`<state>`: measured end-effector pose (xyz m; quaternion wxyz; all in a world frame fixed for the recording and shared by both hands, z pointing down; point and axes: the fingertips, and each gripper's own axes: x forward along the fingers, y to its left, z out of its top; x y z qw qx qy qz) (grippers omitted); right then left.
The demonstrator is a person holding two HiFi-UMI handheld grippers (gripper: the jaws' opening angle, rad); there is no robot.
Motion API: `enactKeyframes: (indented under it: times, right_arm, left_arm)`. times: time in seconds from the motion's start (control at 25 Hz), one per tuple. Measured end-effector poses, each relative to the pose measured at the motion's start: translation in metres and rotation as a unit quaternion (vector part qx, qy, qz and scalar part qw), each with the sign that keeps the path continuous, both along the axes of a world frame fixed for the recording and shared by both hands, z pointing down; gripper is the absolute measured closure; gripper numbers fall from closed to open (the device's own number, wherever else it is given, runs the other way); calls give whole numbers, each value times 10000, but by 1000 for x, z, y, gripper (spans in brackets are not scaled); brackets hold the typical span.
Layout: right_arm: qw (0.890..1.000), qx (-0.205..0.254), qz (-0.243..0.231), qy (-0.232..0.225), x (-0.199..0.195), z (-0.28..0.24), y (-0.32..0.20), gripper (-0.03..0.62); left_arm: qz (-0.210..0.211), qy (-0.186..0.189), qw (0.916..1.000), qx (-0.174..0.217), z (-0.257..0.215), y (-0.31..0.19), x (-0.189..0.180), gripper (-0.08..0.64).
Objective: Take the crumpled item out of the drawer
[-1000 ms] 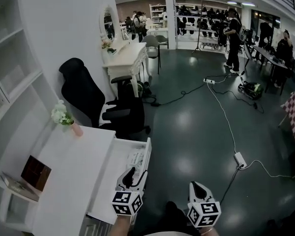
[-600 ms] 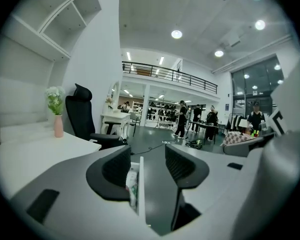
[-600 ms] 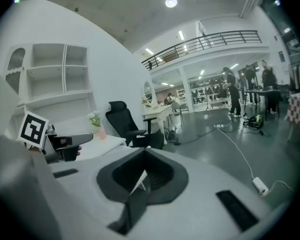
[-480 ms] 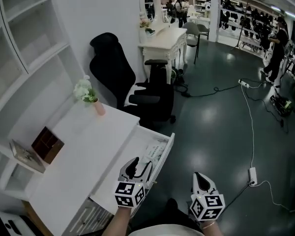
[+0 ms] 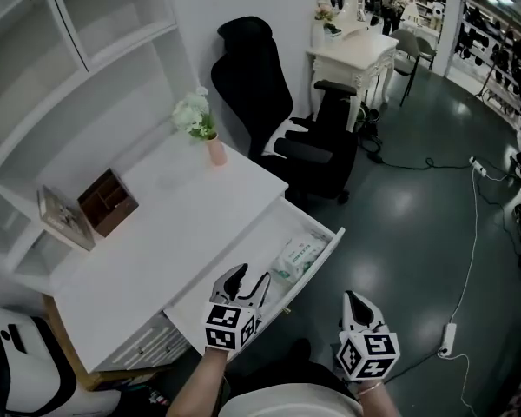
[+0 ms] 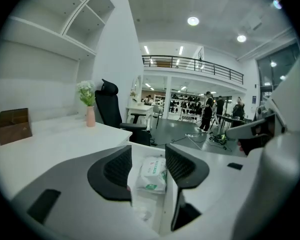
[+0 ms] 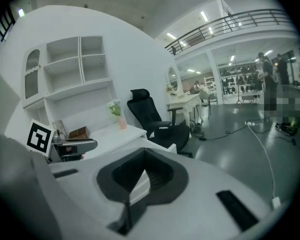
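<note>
The white desk's drawer (image 5: 326, 250) stands pulled open. In it lies a white packet with a green label (image 5: 300, 257) (image 6: 152, 173). Nearer the drawer's front, a pale crumpled lump (image 6: 141, 211) shows blurred and low in the left gripper view. My left gripper (image 5: 249, 283) (image 6: 148, 156) hovers open over the drawer's front end, its jaws framing the packet and touching nothing. The right gripper (image 5: 358, 307) (image 7: 144, 154) is shut and empty, held over the floor to the right of the drawer.
On the white desk top (image 5: 182, 233) stand a pink vase of flowers (image 5: 210, 142), a brown box (image 5: 108, 201) and a framed picture (image 5: 59, 218). A black office chair (image 5: 282, 102) sits behind the drawer. A cable and power strip (image 5: 449, 337) lie on the dark floor.
The head view has swung left and down, so the desk and open drawer now fill the middle. Both grippers keep about the same spots in the frame; the left one now sits over the drawer.
</note>
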<state>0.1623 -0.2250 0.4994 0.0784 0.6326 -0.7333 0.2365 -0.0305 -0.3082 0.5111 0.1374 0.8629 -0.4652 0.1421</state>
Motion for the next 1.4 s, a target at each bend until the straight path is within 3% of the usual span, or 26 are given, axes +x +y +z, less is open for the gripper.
enactKeyframes:
  times: [0.16, 0.56, 1.16, 1.4]
  right_arm:
    - [9995, -76, -289, 93, -8, 7, -14, 591]
    - [9961, -390, -774, 156, -25, 25, -29, 591]
    - [9966, -538, -596, 188, -1, 36, -35, 591]
    - [9957, -614, -669, 189, -3, 41, -33, 591]
  left_arm:
    - [-179, -265, 9994, -153, 23, -1, -15, 359]
    - [-459, -795, 9906, -1016, 104, 1, -43, 354]
    - [-174, -1766, 9620, -2077, 199, -2, -45, 350]
    - [-184, -1950, 9508, -2401, 223, -6, -51, 350]
